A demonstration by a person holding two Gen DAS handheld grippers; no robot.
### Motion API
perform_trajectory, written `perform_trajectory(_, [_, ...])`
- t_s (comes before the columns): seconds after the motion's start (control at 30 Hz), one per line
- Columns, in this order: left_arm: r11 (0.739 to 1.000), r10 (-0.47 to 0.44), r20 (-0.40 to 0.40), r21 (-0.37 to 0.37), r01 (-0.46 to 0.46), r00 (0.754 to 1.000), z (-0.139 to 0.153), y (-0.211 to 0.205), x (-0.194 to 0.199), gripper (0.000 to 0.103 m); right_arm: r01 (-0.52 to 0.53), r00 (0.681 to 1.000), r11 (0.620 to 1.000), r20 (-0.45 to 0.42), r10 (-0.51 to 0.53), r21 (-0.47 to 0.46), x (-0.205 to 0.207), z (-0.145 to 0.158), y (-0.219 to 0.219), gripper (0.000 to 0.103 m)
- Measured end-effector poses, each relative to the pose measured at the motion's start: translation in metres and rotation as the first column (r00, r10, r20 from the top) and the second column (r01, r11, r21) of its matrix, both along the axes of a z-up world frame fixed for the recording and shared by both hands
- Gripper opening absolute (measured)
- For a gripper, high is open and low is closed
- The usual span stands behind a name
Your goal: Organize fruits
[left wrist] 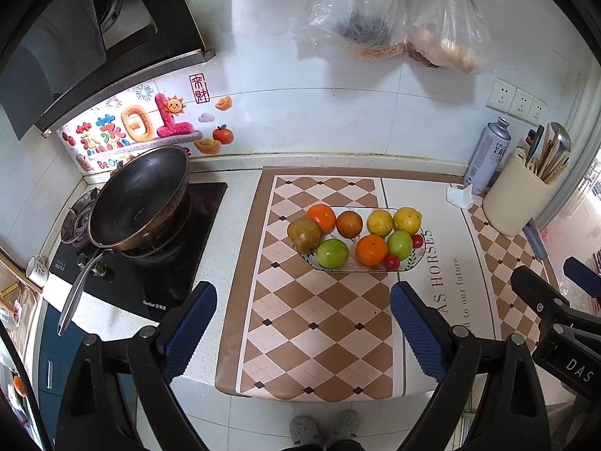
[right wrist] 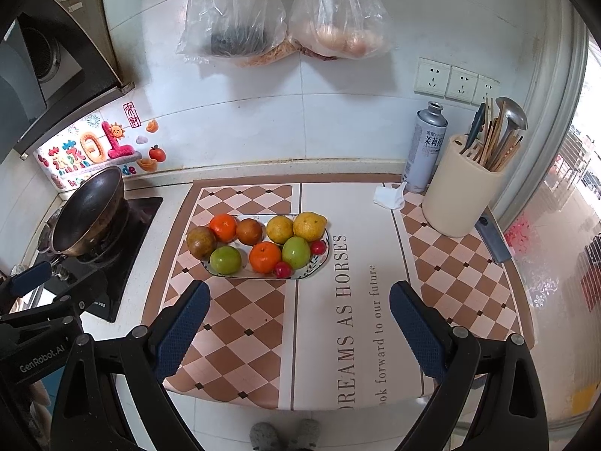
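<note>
A patterned oval plate [left wrist: 420, 257] [right wrist: 322, 261] stands on the checked mat and holds several fruits: oranges [left wrist: 371, 250] [right wrist: 265, 257], green apples [left wrist: 332, 254] [right wrist: 225, 260], yellow lemons [left wrist: 407, 220] [right wrist: 309, 226], a brownish pear [left wrist: 304, 234] [right wrist: 201, 242] and small red fruits [left wrist: 391, 262] [right wrist: 283, 270]. My left gripper [left wrist: 302, 302] is open and empty, held above the mat in front of the plate. My right gripper [right wrist: 298, 300] is open and empty, also in front of the plate, to the right of the left one.
A black wok [left wrist: 141, 197] [right wrist: 88, 212] sits on the gas stove at the left. A spray can [left wrist: 486, 154] [right wrist: 424, 146], a cream utensil holder [left wrist: 518, 195] [right wrist: 460, 191] and a crumpled tissue [right wrist: 390, 195] stand at the back right. Plastic bags [right wrist: 278, 11] hang on the wall.
</note>
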State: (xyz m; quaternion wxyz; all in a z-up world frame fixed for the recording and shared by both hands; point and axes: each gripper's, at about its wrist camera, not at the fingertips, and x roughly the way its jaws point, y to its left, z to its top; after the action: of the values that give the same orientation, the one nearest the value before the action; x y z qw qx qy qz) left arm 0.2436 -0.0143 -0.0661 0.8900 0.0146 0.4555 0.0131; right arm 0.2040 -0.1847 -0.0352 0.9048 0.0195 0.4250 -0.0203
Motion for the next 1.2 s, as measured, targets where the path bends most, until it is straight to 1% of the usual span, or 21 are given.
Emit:
perform_trajectory(0.4, [1.0,0.001,0.001,0.0,-0.001,1.0,0.0,-0.001,-0.003,0.095,-0.003,1.0,1.0,0.003,0.003,0.0,-0.012,0.004,-0.002,0.099])
perform_trajectory(0.67, [1.0,0.002,0.006,-0.003,-0.002,1.0,0.003,-0.004,-0.009,0.095,-0.005,1.0,1.0,0.003,0.005,0.003,-0.012,0.005,-0.006,0.099])
perform_trajectory(0.9, [1.0,0.006,-0.005,0.001,-0.006,1.0,0.003,-0.004,-0.01,0.095,-0.007,1.0,1.0,0.002,0.007,0.005,-0.013,0.005,-0.006,0.099])
perform_trajectory(0.97, [1.0,0.009,-0.007,0.003,-0.009,1.0,0.003,-0.003,-0.01,0.101,-0.006,1.0,1.0,0.003,0.006,0.004,-0.013,0.005,-0.006,0.099])
perform_trajectory(1.0, [1.0,0.01,-0.006,-0.001,-0.01,1.0,0.002,-0.002,-0.009,0.103,-0.008,1.0,1.0,0.002,0.008,0.003,-0.014,0.005,-0.006,0.099])
perform_trajectory(1.2, [1.0,0.012,-0.003,-0.012,-0.012,1.0,0.001,-0.002,-0.01,0.103,-0.009,1.0,1.0,-0.001,0.009,0.005,-0.016,0.006,-0.006,0.099])
